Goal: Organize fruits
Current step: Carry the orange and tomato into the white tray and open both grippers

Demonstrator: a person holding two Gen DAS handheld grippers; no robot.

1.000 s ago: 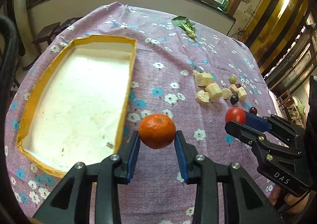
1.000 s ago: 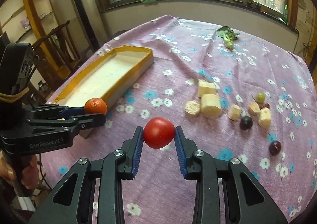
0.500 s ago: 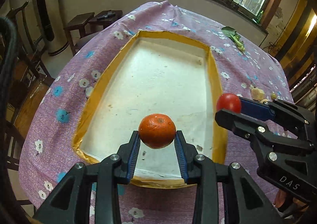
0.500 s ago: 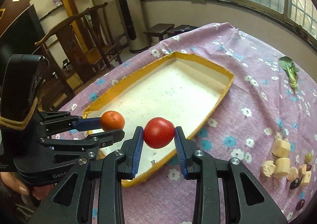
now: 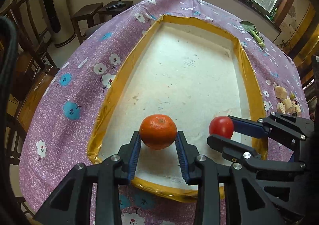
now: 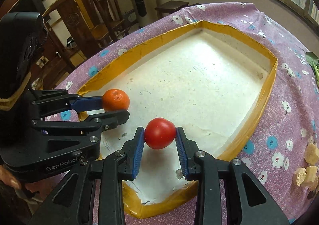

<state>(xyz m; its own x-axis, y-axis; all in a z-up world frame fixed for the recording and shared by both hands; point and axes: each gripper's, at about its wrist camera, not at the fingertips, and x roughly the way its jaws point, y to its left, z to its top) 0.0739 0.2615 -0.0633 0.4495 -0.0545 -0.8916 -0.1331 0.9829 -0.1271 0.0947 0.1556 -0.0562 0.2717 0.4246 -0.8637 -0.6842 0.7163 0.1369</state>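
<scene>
Lying on the purple flowered desk (image 5: 79, 89), the shallow gold-rimmed tray (image 5: 247, 77) shows only its bare, scuffed white floor. Above its near end the left claw (image 5: 158, 137) grips a dimpled orange tangerine (image 5: 158, 131); at three o'clock of it the right claw (image 6: 160, 135) clamps a glossy red tomato (image 6: 160, 133). The left claw's body reads "GenRobot.AI".

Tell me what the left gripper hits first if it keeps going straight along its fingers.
Most likely the white floor of the tray. The left gripper, shut on the orange, points down into it with nothing visible between, though depth is hard to judge.
</scene>
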